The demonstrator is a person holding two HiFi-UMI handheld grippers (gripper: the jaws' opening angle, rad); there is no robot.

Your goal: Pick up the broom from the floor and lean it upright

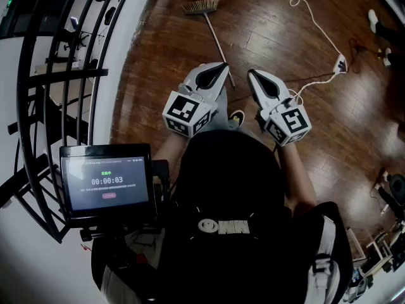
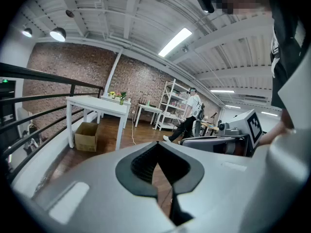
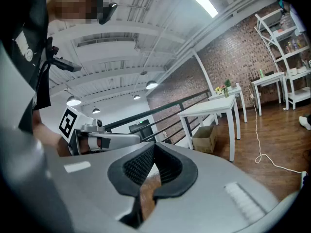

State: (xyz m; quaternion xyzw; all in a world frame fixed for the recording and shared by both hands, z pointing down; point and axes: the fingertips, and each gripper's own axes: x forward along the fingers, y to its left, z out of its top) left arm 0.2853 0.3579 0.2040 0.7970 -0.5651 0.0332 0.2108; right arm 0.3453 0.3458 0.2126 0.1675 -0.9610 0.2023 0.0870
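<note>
The broom [image 1: 212, 30] lies flat on the wooden floor ahead of me, its straw head [image 1: 201, 6] at the far end and its thin handle running back toward my grippers. My left gripper [image 1: 223, 66] is held in the air above the near end of the handle, jaws shut and empty. Just to its right, my right gripper [image 1: 251, 73] is also shut with nothing in it. In the left gripper view the closed jaws [image 2: 156, 145] point into the room. In the right gripper view the closed jaws [image 3: 154, 147] do the same. Neither gripper touches the broom.
A black curved railing [image 1: 57, 75] and a tablet screen [image 1: 107, 183] stand at my left. A white cable with a power strip [image 1: 340, 62] lies on the floor to the right. Further off are a white table [image 2: 97, 106], a cardboard box [image 2: 87, 136] and a walking person [image 2: 189, 115].
</note>
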